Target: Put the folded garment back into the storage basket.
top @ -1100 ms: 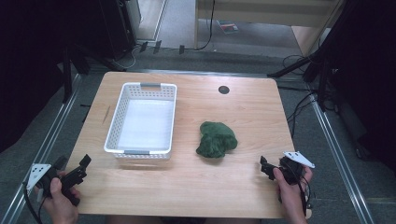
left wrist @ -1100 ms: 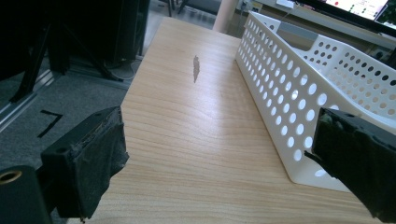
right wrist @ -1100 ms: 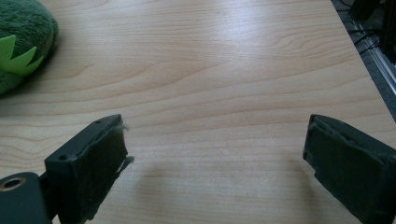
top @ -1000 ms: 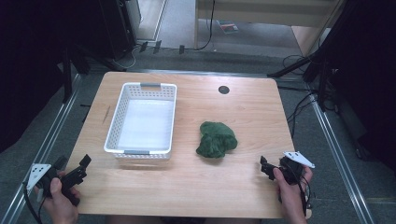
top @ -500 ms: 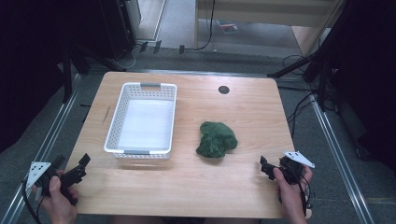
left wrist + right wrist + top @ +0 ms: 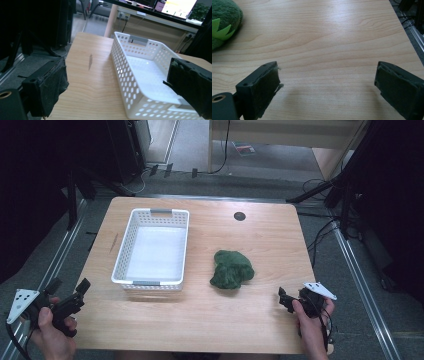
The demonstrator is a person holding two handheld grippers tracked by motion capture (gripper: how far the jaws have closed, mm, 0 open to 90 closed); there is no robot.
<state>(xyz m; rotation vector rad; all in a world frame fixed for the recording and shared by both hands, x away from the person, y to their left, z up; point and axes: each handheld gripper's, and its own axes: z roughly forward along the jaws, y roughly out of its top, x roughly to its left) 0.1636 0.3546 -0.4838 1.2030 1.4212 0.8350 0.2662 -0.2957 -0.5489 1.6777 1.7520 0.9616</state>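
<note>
Both grippers, the left at the near left corner and the right at the near right, sat spread and empty, the green toy lay mid-table, beside the white basket beyond.

Both our grippers wait with jaws spread wide.
Our left gripper hangs raised; our right gripper sits low.

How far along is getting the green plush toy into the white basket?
Nothing looks done: the green plush toy lies on the table beside the empty white basket. Both the left gripper and right gripper are open, holding nothing. Picking up and placing remain.
</note>
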